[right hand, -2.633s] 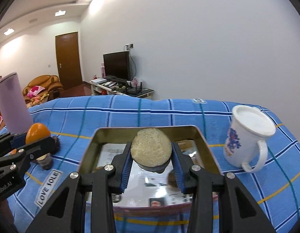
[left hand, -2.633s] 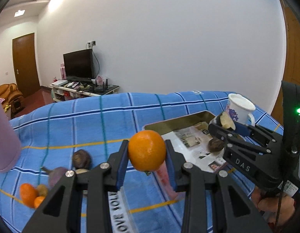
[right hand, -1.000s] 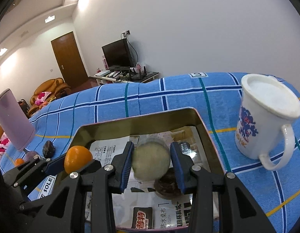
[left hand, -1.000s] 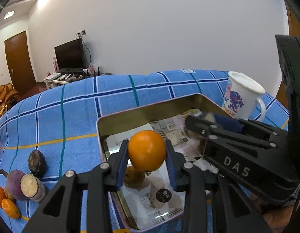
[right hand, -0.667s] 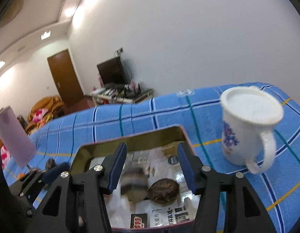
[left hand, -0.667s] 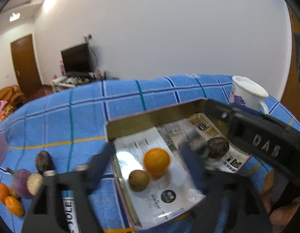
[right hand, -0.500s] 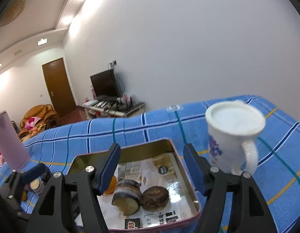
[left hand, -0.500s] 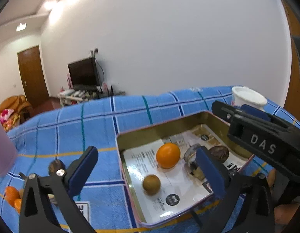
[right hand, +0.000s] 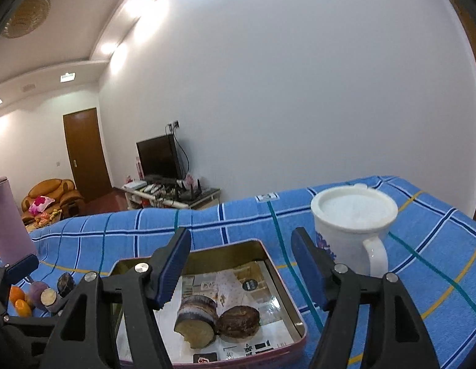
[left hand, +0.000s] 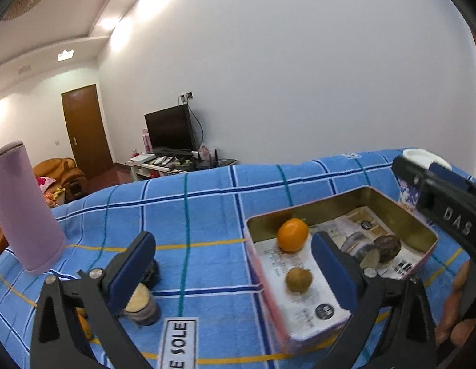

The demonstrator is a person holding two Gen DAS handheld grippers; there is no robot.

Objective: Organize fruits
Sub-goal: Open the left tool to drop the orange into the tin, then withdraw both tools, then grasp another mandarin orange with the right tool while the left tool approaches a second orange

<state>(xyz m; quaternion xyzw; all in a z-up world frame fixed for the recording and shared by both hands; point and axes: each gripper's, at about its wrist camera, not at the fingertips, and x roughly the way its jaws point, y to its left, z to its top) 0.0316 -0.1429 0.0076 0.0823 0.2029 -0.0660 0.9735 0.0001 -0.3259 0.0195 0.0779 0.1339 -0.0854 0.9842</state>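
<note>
Four pieces lie in the tin (left hand: 401, 212) ahead of both tongs (left hand: 234, 264) (right hand: 241, 264), spread empty; several remain by the left tongs.

Blue checked cloth (left hand: 207, 215) under tin tray (left hand: 401, 212), white mug (right hand: 351, 224), purple tumbler (left hand: 22, 209), loose fruit (right hand: 41, 295)

1. Bare blue checked cloth (left hand: 207, 215) lies open between the purple tumbler (left hand: 22, 209) and the tin (left hand: 339, 206).
2. A white mug (right hand: 351, 224) stands just beside the tin's right wall.
3. Cut fruit pieces (left hand: 142, 304) crowd the cloth's near left part.
4. Inside the tin, paper between orange (left hand: 292, 235) and dark fruit (right hand: 238, 321) is free.
</note>
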